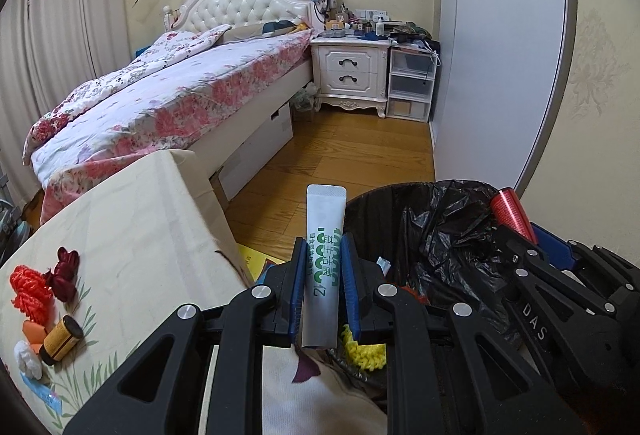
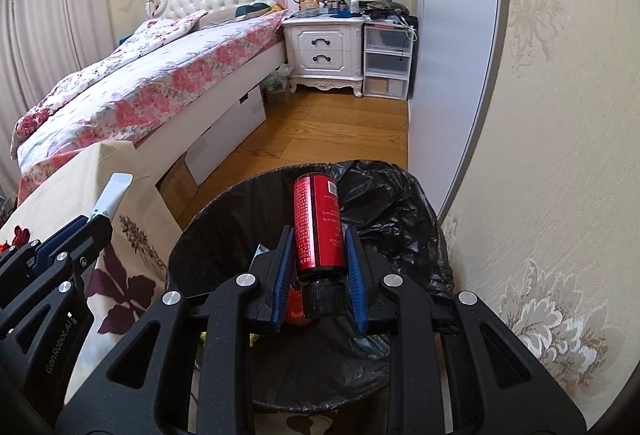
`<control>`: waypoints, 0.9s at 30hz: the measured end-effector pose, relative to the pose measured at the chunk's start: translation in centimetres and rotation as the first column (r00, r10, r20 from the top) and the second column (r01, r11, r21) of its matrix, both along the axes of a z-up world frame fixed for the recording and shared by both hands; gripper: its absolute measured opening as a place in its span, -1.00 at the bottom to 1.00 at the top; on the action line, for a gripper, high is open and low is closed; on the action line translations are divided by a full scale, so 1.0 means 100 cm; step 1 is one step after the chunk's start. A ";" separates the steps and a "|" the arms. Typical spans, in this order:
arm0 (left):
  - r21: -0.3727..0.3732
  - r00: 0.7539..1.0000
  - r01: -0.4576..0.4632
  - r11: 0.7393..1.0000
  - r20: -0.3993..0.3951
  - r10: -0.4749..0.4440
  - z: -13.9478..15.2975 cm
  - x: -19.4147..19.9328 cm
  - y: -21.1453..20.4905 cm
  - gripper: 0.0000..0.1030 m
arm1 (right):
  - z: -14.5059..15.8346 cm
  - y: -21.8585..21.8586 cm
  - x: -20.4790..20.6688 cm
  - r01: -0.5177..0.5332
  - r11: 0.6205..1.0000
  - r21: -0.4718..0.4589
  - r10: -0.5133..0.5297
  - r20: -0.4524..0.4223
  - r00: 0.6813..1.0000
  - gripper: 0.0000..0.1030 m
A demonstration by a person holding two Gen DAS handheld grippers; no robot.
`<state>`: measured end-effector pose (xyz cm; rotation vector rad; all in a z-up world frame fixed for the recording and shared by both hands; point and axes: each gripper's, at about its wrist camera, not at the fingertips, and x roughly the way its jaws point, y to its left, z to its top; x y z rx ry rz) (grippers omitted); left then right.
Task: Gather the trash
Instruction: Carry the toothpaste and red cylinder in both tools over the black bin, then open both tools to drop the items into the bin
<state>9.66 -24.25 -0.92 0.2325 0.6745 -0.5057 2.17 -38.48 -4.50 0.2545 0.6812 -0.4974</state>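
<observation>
Left wrist view: left hand-held gripper (image 1: 323,255) is pinching a white sachet (image 1: 322,235) beside the table (image 1: 132,219). Right hand-held gripper (image 2: 318,255) is clamping a red bottle (image 2: 318,223), cap toward camera, over the black-lined trash bin (image 2: 224,211).

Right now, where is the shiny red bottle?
The red bottle is clamped in the right claw, cap toward the camera, over the black-lined trash bin, right of the cloth-covered table.
</observation>
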 end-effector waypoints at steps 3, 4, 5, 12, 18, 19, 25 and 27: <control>0.003 1.000 0.004 1.000 -0.005 -0.004 -0.002 0.001 -0.006 -0.64 | -0.002 -0.005 0.003 0.013 1.000 0.002 -0.013 -0.003 1.000 -0.52; 0.007 1.000 0.008 1.000 -0.004 -0.008 -0.003 0.002 -0.008 -0.64 | -0.003 -0.006 0.004 0.016 1.000 0.004 -0.016 -0.006 1.000 -0.52; 0.013 1.000 0.010 1.000 -0.004 -0.010 -0.004 0.002 -0.011 -0.64 | -0.004 -0.008 0.005 0.019 1.000 0.005 -0.019 -0.008 1.000 -0.52; 0.038 1.000 0.014 0.999 -0.016 -0.013 -0.009 0.005 -0.021 -0.64 | -0.009 -0.014 0.008 0.034 0.999 0.014 -0.034 -0.019 0.999 -0.52; 0.042 1.000 -0.002 0.999 -0.005 0.002 -0.010 0.008 -0.024 -0.50 | -0.009 -0.015 0.009 0.042 0.999 0.011 -0.042 -0.019 0.999 -0.50; 0.043 1.000 -0.006 0.999 -0.004 0.006 -0.011 0.008 -0.023 -0.26 | -0.009 -0.015 0.009 0.045 0.999 0.010 -0.044 -0.018 0.999 -0.49; 0.032 0.999 -0.038 0.999 0.017 0.038 -0.008 0.009 -0.015 0.24 | -0.005 -0.015 0.005 0.071 0.997 -0.009 -0.071 0.000 0.998 -0.08; 0.029 0.999 -0.049 0.998 0.021 0.048 -0.008 0.009 -0.012 0.29 | -0.004 -0.015 0.004 0.076 0.997 -0.012 -0.075 0.006 0.997 0.00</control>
